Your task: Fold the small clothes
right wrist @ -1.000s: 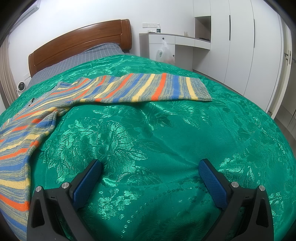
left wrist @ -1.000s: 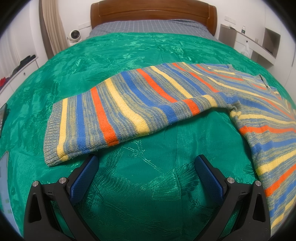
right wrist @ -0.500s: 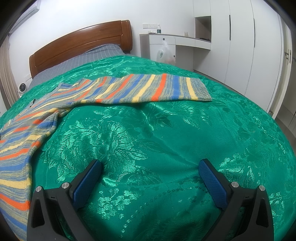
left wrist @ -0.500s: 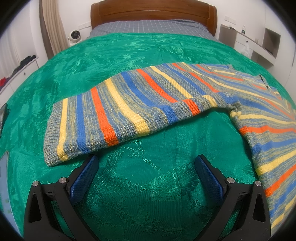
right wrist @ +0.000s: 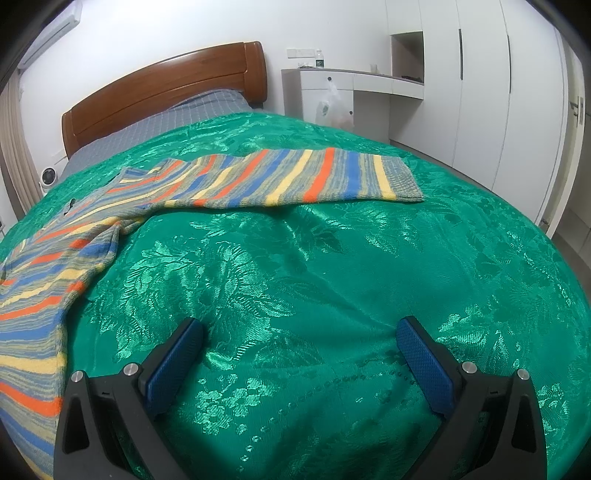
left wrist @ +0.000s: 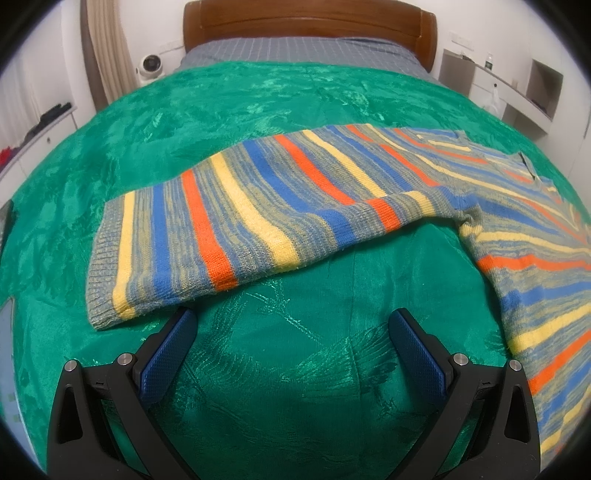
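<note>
A knitted sweater [left wrist: 258, 206] with blue, orange and yellow stripes lies spread flat on a green bedspread [left wrist: 288, 369]. In the left wrist view one sleeve stretches left, its ribbed cuff [left wrist: 103, 266] just beyond my left gripper [left wrist: 291, 325], which is open and empty. The body [left wrist: 546, 302] runs off to the right. In the right wrist view the other sleeve [right wrist: 295, 177] reaches right, ending in a cuff [right wrist: 402, 181]. My right gripper [right wrist: 299, 332] is open over bare bedspread [right wrist: 314, 277], well short of that sleeve.
A wooden headboard [left wrist: 306, 22] and grey checked sheet [left wrist: 295, 51] lie at the bed's far end. White wardrobes [right wrist: 498, 92] and a desk [right wrist: 351, 85] stand on the right. A small white fan [left wrist: 150, 65] sits by the curtain.
The right wrist view has shifted slightly, so the sweater sits a little further left and lower. The left gripper and its view have stayed still.
</note>
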Demonstrator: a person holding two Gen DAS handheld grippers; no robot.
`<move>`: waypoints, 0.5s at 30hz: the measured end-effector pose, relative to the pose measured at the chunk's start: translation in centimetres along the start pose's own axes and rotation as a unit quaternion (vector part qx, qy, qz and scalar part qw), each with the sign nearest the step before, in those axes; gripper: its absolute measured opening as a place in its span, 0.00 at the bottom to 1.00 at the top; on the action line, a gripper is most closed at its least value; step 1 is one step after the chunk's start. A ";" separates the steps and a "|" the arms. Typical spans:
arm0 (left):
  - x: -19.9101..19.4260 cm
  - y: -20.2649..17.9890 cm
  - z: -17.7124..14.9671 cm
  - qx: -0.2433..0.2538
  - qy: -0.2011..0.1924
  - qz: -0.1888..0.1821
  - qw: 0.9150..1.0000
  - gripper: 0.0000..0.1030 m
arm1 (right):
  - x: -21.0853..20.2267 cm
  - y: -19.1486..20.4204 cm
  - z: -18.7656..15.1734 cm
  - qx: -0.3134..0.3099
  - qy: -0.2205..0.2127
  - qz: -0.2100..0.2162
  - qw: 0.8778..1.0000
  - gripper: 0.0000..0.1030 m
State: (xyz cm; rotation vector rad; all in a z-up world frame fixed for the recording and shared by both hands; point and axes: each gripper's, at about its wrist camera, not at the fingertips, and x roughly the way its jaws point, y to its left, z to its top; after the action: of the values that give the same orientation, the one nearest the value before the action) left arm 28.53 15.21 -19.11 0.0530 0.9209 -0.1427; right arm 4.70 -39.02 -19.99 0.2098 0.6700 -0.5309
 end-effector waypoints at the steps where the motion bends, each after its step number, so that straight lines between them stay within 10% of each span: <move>1: 0.0 0.0 0.1 -0.003 0.007 -0.001 1.000 1.00 | 0.0 0.0 0.1 -0.001 0.003 0.000 1.000 1.00; 6: -1.6 0.3 -0.1 -0.038 0.040 -0.004 0.998 1.00 | -0.6 -1.0 2.7 0.019 0.051 0.059 0.997 0.99; 15: -9.4 -1.2 -3.7 -0.116 -0.038 -0.069 0.990 0.99 | 1.4 -10.9 13.6 0.130 0.058 0.185 0.972 0.96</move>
State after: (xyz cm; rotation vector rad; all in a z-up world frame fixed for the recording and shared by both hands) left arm 19.86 15.32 -13.83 -0.2312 0.8606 -0.1636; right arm 7.05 -53.57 -10.63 0.6029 0.6534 -0.2455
